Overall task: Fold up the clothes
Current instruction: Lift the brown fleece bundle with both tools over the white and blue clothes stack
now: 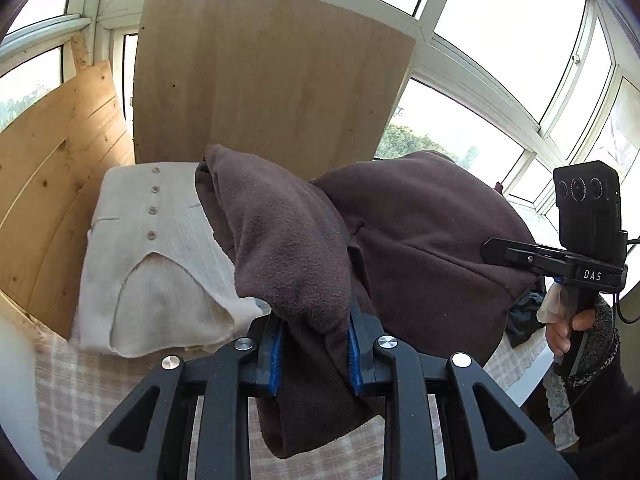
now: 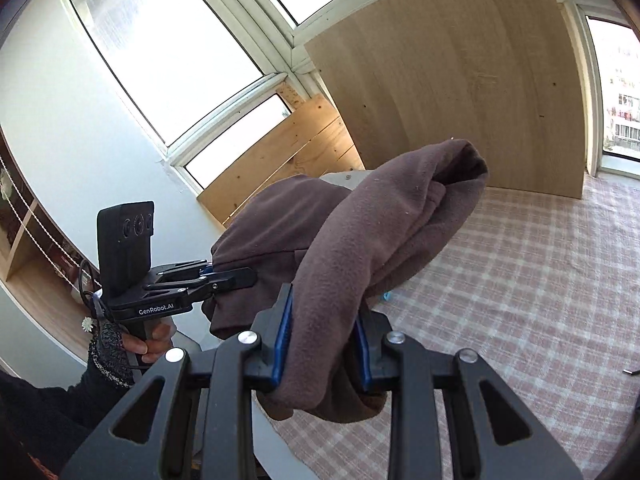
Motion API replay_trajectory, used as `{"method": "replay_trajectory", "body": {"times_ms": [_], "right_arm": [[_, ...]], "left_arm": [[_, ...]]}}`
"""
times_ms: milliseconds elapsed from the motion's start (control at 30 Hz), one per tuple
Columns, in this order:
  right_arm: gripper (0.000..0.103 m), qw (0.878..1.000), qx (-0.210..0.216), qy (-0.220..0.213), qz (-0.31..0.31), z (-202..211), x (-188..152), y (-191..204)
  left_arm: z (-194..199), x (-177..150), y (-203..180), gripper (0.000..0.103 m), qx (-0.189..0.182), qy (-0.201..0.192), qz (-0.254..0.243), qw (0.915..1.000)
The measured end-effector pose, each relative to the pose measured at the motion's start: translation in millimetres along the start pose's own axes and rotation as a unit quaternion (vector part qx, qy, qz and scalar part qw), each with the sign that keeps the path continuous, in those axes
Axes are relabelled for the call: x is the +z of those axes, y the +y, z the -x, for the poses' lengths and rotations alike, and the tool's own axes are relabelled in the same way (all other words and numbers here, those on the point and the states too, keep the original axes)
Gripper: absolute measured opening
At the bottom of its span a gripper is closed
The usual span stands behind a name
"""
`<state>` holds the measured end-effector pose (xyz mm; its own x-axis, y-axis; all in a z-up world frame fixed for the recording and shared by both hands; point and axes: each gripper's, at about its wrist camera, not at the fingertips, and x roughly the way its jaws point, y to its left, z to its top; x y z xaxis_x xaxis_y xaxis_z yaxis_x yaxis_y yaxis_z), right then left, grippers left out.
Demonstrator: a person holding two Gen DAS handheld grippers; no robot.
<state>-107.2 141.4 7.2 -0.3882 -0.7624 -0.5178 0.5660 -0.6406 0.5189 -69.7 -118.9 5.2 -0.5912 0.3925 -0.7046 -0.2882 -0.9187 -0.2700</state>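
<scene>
In the left wrist view, pale pine planks [image 1: 60, 184] leaned at the far left edge, against the window frame. Next to them stood a large brown wooden board [image 1: 272, 80], upright at the back of the table. In front of the planks and the board lay a cream buttoned garment [image 1: 156, 260], folded flat on the checked tablecloth [image 1: 100, 392].

Just right of it hung the brown fleece garment [image 1: 420, 240], lifted off the cloth and bunched between both tools. The left gripper [image 1: 316, 344] was clamped on a thick fold of it, blue pads pressing from either side, with a tail of fleece drooping below the fingers. The raised fleece blocked most of the table behind it and covered the right edge of the cream garment. Further right the right gripper [image 1: 500, 252] reached in sideways, its tips buried against the fleece, held by a hand [image 1: 564, 328] in a dark knitted cuff. A dark bluish cloth [image 1: 524, 312] peeked from under the fleece there.

In the right wrist view, the left gripper [image 2: 236, 276] appeared at the left, pinching the fleece's far end. At the centre the right gripper [image 2: 320, 336] was closed tight on a rolled fold of the brown fleece garment [image 2: 380, 232], which hid the cream garment almost entirely. To the right the checked tablecloth [image 2: 540, 280] stretched away.
</scene>
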Motion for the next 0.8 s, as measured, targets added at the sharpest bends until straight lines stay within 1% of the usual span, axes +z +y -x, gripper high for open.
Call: {"method": "replay_trajectory", "body": {"times_ms": [167,267,367,433,500,533,567,600,667,700,733,800], "right_arm": [[0.026,1.0,0.007,-0.016,0.01,-81.9,42.8,36.8],[0.026,1.0,0.004,-0.02,0.007,-127.2,64.8,43.7],[0.026,1.0,-0.006,-0.009,-0.001,-167.6,77.6,34.6],[0.026,1.0,-0.016,0.007,-0.019,-193.1,73.8,17.5],[0.026,0.998,-0.028,0.033,-0.053,-218.9,56.9,-10.1],[0.026,0.995,-0.042,0.052,-0.069,-232.6,46.4,-25.3],[0.026,0.993,-0.055,0.068,-0.085,-242.5,34.9,-40.9],[0.026,0.99,-0.054,0.076,-0.106,-248.0,24.6,-56.0],[0.026,0.986,-0.023,0.069,-0.151,-247.8,14.2,-77.8],[0.026,0.984,-0.012,0.065,-0.164,-247.0,12.2,-83.8],[0.026,0.985,-0.015,0.067,-0.156,-247.1,13.8,-82.5],[0.026,0.987,-0.023,0.072,-0.139,-247.6,16.3,-78.1]], "left_arm": [[14.9,37.4,79.1,0.023,0.044,-0.012,-0.016,0.9988],[6.2,56.5,117.7,0.023,0.057,-0.014,-0.02,0.9981],[-14.6,66.9,155.3,0.023,0.071,-0.013,-0.018,0.9972],[-36.7,60.9,180.4,0.023,0.086,-0.003,-0.013,0.9962],[-68.1,42.2,206.7,0.024,0.098,0.033,0.003,0.9947],[-84.8,30.5,219.4,0.024,0.107,0.055,0.01,0.9927],[-97.1,20.0,230.5,0.024,0.109,0.068,0.019,0.9915],[-103.5,12.6,240.4,0.024,0.102,0.069,0.029,0.9919],[-103.9,7.8,255.1,0.025,0.066,0.058,0.062,0.9942],[-103.9,8.6,256.1,0.025,0.061,0.057,0.063,0.9945],[-104.0,9.4,256.8,0.025,0.057,0.056,0.063,0.9948],[-106.8,9.7,252.2,0.025,0.071,0.058,0.043,0.9949]]}}
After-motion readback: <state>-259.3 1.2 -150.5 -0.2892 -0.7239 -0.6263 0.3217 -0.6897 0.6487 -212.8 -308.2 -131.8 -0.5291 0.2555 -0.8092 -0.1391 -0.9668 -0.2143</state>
